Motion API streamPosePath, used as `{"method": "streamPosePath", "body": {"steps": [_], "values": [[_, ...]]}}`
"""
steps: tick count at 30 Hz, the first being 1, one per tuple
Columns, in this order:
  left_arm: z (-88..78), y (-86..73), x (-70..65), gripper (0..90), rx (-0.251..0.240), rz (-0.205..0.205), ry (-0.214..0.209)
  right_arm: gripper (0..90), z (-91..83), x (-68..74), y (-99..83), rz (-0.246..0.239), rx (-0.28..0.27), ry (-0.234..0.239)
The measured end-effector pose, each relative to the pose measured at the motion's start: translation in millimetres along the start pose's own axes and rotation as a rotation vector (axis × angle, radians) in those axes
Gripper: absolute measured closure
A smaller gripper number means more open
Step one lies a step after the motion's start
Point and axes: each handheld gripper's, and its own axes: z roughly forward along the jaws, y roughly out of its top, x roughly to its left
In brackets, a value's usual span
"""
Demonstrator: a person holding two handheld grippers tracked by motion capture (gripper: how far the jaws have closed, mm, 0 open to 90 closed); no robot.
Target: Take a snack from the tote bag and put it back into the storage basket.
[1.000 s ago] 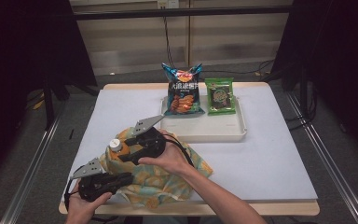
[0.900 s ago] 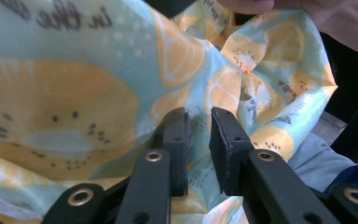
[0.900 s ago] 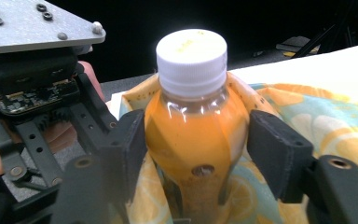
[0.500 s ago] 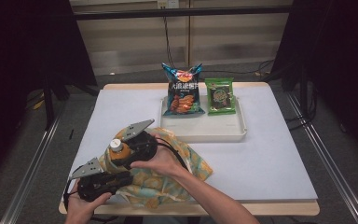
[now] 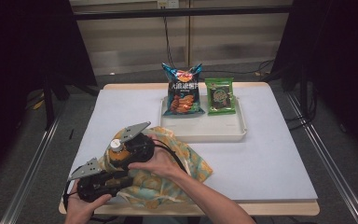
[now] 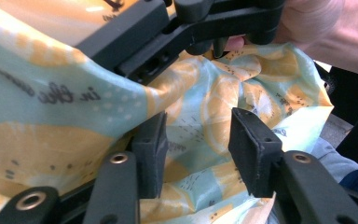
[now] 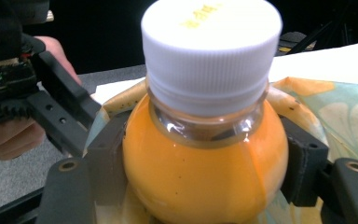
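Right hand-held gripper [image 7: 200, 168] clamps juice bottle [image 7: 205, 140] | left hand-held gripper [image 6: 196, 149] agape over cloth [image 6: 205, 107]

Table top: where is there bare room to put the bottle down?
Bare white table runs right of the lemon-print cloth bag and in front of the white tray; a strip lies left of the tray. The near-left corner is crowded by both grippers and the orange juice bottle.
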Motion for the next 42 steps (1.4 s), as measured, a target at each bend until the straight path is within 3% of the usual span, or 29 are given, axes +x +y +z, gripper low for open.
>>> {"method": "streamPosePath", "body": {"steps": [14, 22, 30, 33, 35, 42], "values": [[-3.5, 2.6, -7.0, 47.4, -0.022, 0.036, 0.005, 30.3, -27.0, -0.7, -1.7, -0.003, -0.028, 0.021], [-9.9, 4.7, -8.3, 39.9, -0.069, 0.025, 0.015, 30.3, -46.0, -8.3, 0.8, 0.01, -0.047, 0.019], [-10.5, 3.9, -6.4, 38.4, -0.071, 0.024, 0.022, 30.3, -60.6, -12.2, 9.7, 0.001, -0.069, 0.002], [-11.3, 3.9, -6.3, 37.3, -0.075, 0.014, 0.046, 30.3, -66.3, -14.3, 13.2, -0.007, -0.066, 0.003], [-12.5, 4.7, -4.8, 35.3, -0.078, 0.019, 0.027, 30.3, -70.8, -16.3, 15.7, -0.013, -0.061, 0.009], [-20.0, 5.9, -1.9, 28.0, -0.134, 0.001, 0.045, 30.3, -90.6, -20.7, 22.6, -0.024, -0.071, 0.014]]}}
